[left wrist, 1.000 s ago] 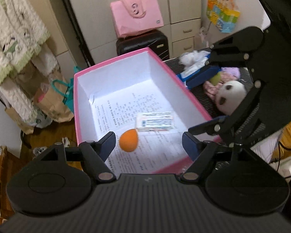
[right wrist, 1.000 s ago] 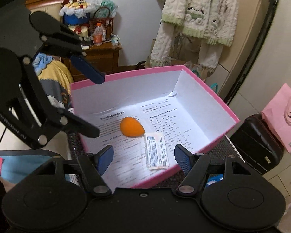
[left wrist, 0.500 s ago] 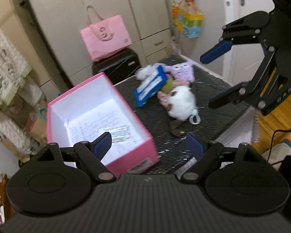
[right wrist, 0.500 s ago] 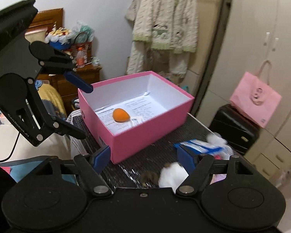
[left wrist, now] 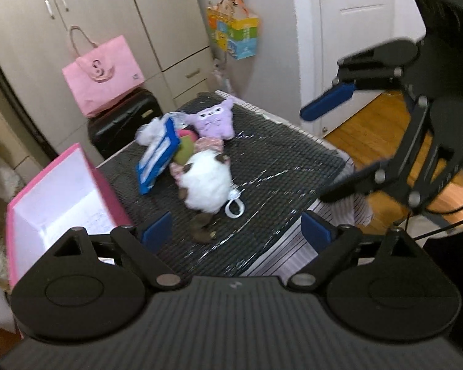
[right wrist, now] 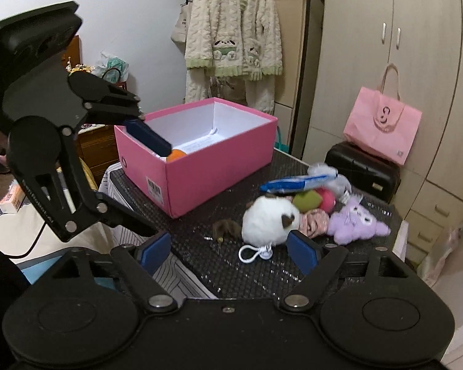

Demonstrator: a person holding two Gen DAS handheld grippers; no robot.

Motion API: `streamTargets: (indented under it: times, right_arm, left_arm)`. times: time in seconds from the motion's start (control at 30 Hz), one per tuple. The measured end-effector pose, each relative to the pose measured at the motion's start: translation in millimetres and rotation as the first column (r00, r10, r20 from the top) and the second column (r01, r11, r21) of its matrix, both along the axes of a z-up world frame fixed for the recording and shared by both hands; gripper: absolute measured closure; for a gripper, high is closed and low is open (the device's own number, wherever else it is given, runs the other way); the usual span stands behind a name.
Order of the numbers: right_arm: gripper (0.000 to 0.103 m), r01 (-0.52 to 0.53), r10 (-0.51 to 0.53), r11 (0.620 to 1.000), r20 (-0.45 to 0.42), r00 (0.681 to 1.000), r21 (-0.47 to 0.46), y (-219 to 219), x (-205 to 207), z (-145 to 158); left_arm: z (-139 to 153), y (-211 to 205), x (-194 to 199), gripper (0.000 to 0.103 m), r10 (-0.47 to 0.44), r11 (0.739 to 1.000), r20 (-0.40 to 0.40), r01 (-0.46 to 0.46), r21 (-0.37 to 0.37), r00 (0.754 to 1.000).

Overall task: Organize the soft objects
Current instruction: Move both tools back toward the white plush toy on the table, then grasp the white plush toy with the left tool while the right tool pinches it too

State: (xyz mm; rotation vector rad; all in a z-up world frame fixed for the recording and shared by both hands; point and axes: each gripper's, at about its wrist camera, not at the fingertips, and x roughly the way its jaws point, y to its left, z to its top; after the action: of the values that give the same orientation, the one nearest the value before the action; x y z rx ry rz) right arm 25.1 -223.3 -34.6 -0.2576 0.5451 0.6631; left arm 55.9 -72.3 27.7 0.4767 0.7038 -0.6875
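My left gripper (left wrist: 236, 231) and right gripper (right wrist: 230, 251) both hang over the near edge of the tabletop (right wrist: 200, 231), fingers spread wide, having just been opening, with nothing between them. Just ahead lies a small brown fuzzy thing (right wrist: 227, 228), touching the white plush ball (right wrist: 270, 222) with its white loop. Behind the ball the pile bunches together: a pink patterned cloth (right wrist: 314, 222), a purple plush cat (right wrist: 353, 220), a green ball (right wrist: 305, 200), a red one (right wrist: 325, 199), and a blue-and-white packet (right wrist: 296, 183) leaning on top, with a white fluffy piece (right wrist: 322, 169) at the back. Farther left stands the open pink box (right wrist: 206, 169), an orange sponge (right wrist: 176, 155) and printed paper (right wrist: 197, 145) inside.
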Motion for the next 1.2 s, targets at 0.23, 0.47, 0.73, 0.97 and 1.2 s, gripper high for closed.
streamTargets:
  times: [0.23, 0.47, 0.73, 0.97, 1.2]
  right_arm:
    - [0.013, 0.008, -0.01, 0.998, 0.021, 1.0, 0.056, -13, 19, -54]
    - [0.013, 0.039, -0.046, 0.997, 0.119, 0.992, 0.061, 4, 46, -97]
    - [0.013, 0.167, -0.175, 0.979, 0.056, 0.983, 0.113, 28, 83, -124]
    - [0.013, 0.257, -0.263, 0.957, 0.032, 0.964, 0.137, 36, 92, -135]
    - [0.013, 0.31, -0.32, 0.937, 0.043, 0.946, 0.162, 41, 91, -143]
  left_arm:
    - [-30, -13, 34, 0.01, 0.042, 0.99, -0.001, -0.042, -0.132, 0.999]
    - [-56, -32, 75, 0.01, 0.13, 0.984, 0.055, -0.122, -0.131, 0.99]
    - [-87, -40, 118, 0.01, 0.213, 0.972, 0.01, -0.211, -0.104, 0.977]
    - [-101, -38, 123, 0.01, 0.203, 0.967, -0.082, -0.213, -0.137, 0.976]
    - [-112, -32, 128, 0.016, 0.23, 0.949, -0.162, -0.258, -0.179, 0.96]
